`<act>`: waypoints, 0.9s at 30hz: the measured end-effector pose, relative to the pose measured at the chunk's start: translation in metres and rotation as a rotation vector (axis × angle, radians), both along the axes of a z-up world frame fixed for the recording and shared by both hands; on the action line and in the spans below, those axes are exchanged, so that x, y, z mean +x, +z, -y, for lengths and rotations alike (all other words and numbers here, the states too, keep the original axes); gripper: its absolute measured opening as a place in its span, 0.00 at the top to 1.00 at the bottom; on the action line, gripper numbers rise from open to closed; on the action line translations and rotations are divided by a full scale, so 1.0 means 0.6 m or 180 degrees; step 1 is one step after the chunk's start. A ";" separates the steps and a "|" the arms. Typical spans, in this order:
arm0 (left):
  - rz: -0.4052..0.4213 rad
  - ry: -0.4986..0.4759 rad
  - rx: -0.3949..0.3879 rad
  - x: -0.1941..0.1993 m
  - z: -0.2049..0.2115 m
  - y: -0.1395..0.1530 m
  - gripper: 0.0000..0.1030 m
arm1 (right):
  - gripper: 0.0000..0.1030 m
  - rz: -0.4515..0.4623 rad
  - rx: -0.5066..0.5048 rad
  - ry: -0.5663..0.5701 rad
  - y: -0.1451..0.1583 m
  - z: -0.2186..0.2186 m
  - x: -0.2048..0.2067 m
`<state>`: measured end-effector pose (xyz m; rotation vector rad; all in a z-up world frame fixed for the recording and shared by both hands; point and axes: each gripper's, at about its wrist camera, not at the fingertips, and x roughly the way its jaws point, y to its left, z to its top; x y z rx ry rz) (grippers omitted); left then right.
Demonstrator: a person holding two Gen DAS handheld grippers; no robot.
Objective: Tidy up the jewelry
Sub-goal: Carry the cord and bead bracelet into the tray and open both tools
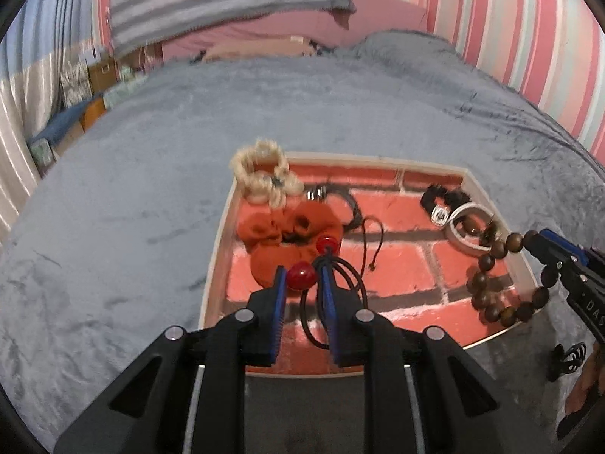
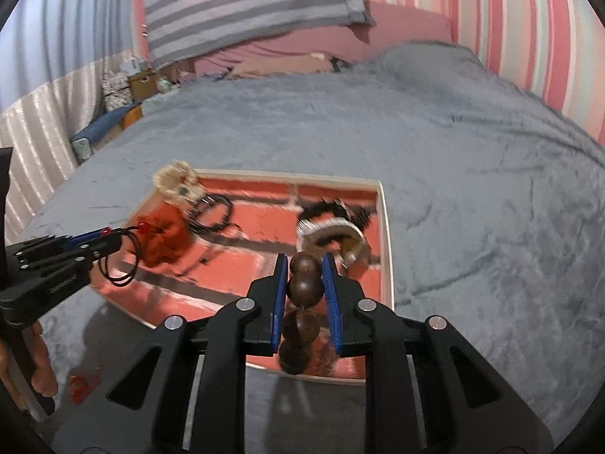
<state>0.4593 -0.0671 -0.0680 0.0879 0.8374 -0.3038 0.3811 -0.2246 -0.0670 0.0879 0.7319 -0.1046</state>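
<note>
While the grey bed (image 1: 340, 113) offers wide soft room all round, the brick-patterned tray (image 1: 503, 234) has a raised rim to clear. Left tongs (image 1: 302, 276) grip a red-bead cord (image 1: 301, 274) above its near-left part; right tongs (image 2: 305, 265) pinch the wooden bead bracelet (image 2: 304, 287) over its right side. Lower each onto bare floor, apart.
</note>
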 end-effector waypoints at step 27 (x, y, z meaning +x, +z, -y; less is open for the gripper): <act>-0.0074 -0.0023 0.0196 0.015 0.006 -0.028 0.40 | 0.45 -0.0510 -0.0087 -0.0126 -0.068 0.025 0.043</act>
